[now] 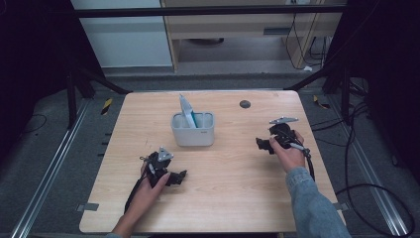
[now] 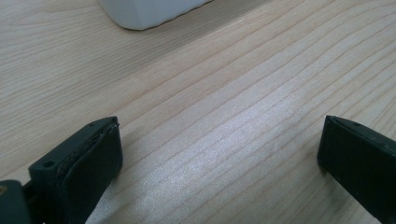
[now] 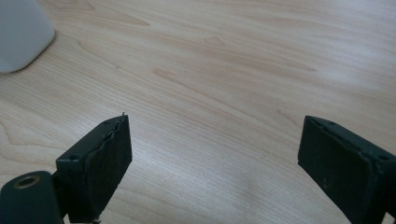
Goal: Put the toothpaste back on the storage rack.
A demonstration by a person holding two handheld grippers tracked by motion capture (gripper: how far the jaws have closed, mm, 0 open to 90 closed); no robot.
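While a person's two forearms reach in from the near edge, a light wooden tabletop (image 1: 223, 198) fills the middle of the high view. A white holder (image 1: 193, 130) with rounded corners stands upright a little behind the tabletop's centre, and a pale blue and white packet (image 1: 187, 111) leans inside its left part, sticking up above the rim.

The left gripper (image 1: 179, 177) is held low over the tabletop, in front of and to the left of the holder and well apart from it. In the left gripper view its fingers (image 2: 95, 161) are spread wide, with only bare wood grain between them, and a corner of the holder (image 2: 149, 11) shows at the top edge.

The right gripper (image 1: 262, 144) is held to the right of the holder, also apart from it, with a grey three-cornered plate (image 1: 283, 120) on top. The hand holding it comes from a blue denim sleeve (image 1: 312, 203). In the right gripper view its fingers (image 3: 100, 161) are likewise spread wide over bare wood, pinching nothing, and the holder's side (image 3: 21, 32) sits at the upper left.

A small dark round disc (image 1: 244, 104) lies on the tabletop near the far edge, behind and to the right of the holder.
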